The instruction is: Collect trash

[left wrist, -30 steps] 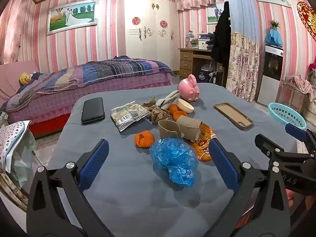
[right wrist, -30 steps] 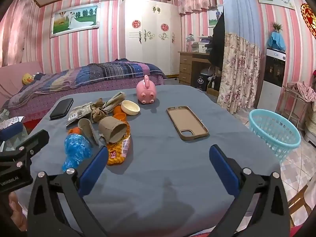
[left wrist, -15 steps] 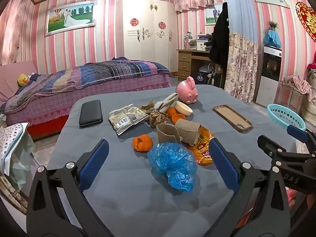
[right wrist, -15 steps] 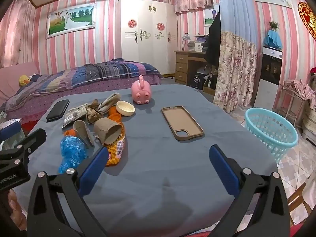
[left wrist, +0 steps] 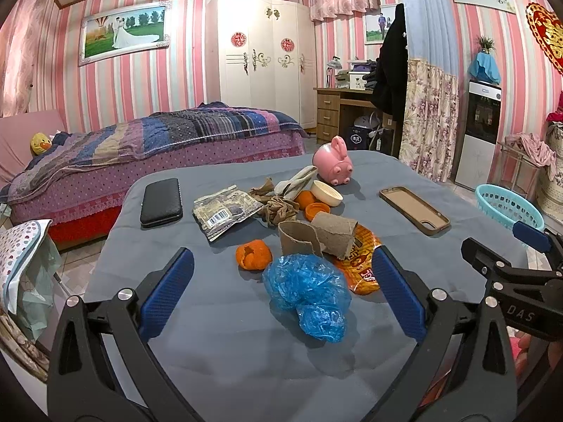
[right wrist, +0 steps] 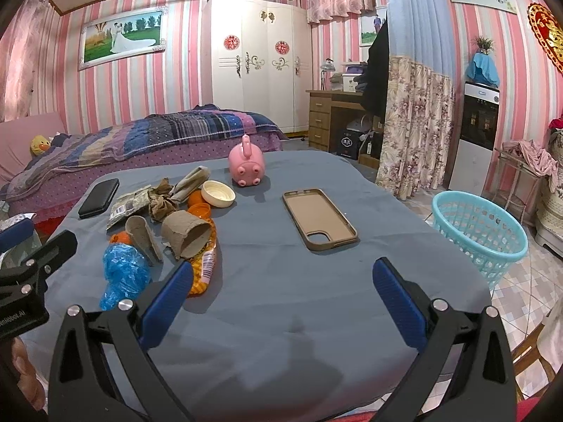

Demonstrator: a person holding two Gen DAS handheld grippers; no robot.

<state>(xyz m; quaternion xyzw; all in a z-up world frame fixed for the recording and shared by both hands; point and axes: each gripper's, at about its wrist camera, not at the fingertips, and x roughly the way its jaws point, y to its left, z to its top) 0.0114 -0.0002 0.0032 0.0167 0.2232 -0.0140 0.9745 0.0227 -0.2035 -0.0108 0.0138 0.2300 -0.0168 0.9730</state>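
Note:
A crumpled blue plastic bag (left wrist: pixel 309 292) lies on the grey table (left wrist: pixel 218 323) directly between the tips of my open left gripper (left wrist: pixel 281 292). Behind it sit an orange peel (left wrist: pixel 253 254), two torn cardboard tubes (left wrist: pixel 316 237), an orange snack wrapper (left wrist: pixel 359 263), a silver barcode packet (left wrist: pixel 223 211) and brown crumpled scraps (left wrist: pixel 281 209). My right gripper (right wrist: pixel 281 292) is open over bare tablecloth, with the same bag (right wrist: pixel 123 276) and tubes (right wrist: pixel 186 234) to its left. A turquoise mesh basket (right wrist: pixel 478 228) stands on the floor at the right.
A black phone (left wrist: pixel 161 202), a tan phone case (right wrist: pixel 319 218), a pink pig figure (right wrist: pixel 246 165) and a cream lid (right wrist: pixel 218 193) also lie on the table. A bed (left wrist: pixel 140 147) is behind, and a bagged bin (left wrist: pixel 21 267) stands at the left.
Both grippers have drifted slightly back and up from the table; the trash pile sits a little lower and farther in both views. Nothing was grasped or moved.

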